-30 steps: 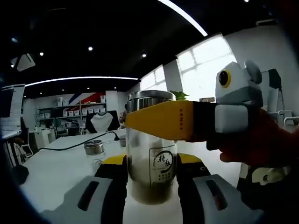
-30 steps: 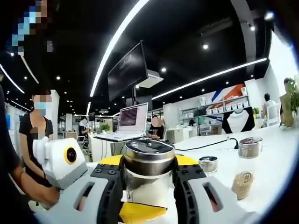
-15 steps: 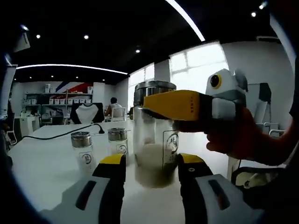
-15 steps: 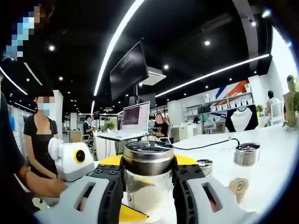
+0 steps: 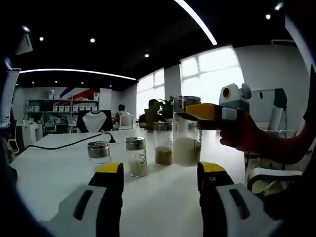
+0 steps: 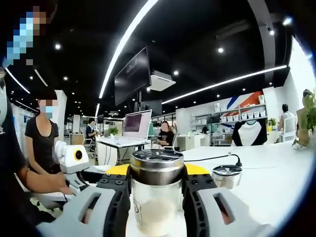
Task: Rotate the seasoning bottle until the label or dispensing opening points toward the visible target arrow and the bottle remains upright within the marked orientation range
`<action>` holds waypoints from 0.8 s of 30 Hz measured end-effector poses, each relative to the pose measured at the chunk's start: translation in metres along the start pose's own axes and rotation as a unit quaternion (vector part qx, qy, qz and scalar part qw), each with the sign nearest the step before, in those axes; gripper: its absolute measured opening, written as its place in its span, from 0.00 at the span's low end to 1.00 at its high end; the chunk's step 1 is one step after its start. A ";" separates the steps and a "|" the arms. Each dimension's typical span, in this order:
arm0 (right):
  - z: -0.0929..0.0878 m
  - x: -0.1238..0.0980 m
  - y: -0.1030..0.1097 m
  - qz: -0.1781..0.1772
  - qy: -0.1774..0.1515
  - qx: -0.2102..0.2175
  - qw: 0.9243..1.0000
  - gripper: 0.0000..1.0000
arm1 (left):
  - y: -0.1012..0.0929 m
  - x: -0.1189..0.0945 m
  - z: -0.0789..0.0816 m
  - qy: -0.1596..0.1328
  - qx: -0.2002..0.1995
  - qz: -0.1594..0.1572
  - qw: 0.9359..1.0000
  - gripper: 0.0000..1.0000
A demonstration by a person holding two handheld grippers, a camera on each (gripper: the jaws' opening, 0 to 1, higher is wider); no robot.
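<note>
seasoning bottle upright, steel cap on top, pale grains in lower part, clenched just under the cap between the jaws of right tool. in left gripper view the same bottle stands on the white bench. left tool released, jaws spread, nothing between them. three smaller shakers nearby: one, one, one touching-close to the bottle. black cable across bench.
</note>
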State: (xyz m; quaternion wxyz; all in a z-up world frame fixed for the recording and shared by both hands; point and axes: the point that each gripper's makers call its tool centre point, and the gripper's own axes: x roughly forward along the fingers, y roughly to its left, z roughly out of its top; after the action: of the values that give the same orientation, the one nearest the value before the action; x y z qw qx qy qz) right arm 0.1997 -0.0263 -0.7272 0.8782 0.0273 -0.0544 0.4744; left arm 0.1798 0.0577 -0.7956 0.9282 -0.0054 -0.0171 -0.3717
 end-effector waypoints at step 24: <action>-0.007 -0.047 -0.077 0.018 0.023 -0.044 0.999 0.38 | 0.018 -0.001 -0.010 0.024 0.016 0.024 0.999 1.00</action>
State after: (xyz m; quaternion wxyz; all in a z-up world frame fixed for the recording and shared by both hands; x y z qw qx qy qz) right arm 0.2392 -0.1073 -0.7393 0.8707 -0.0233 -0.0554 0.4880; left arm 0.1917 0.0716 -0.8058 0.9371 0.0175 -0.0009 -0.3487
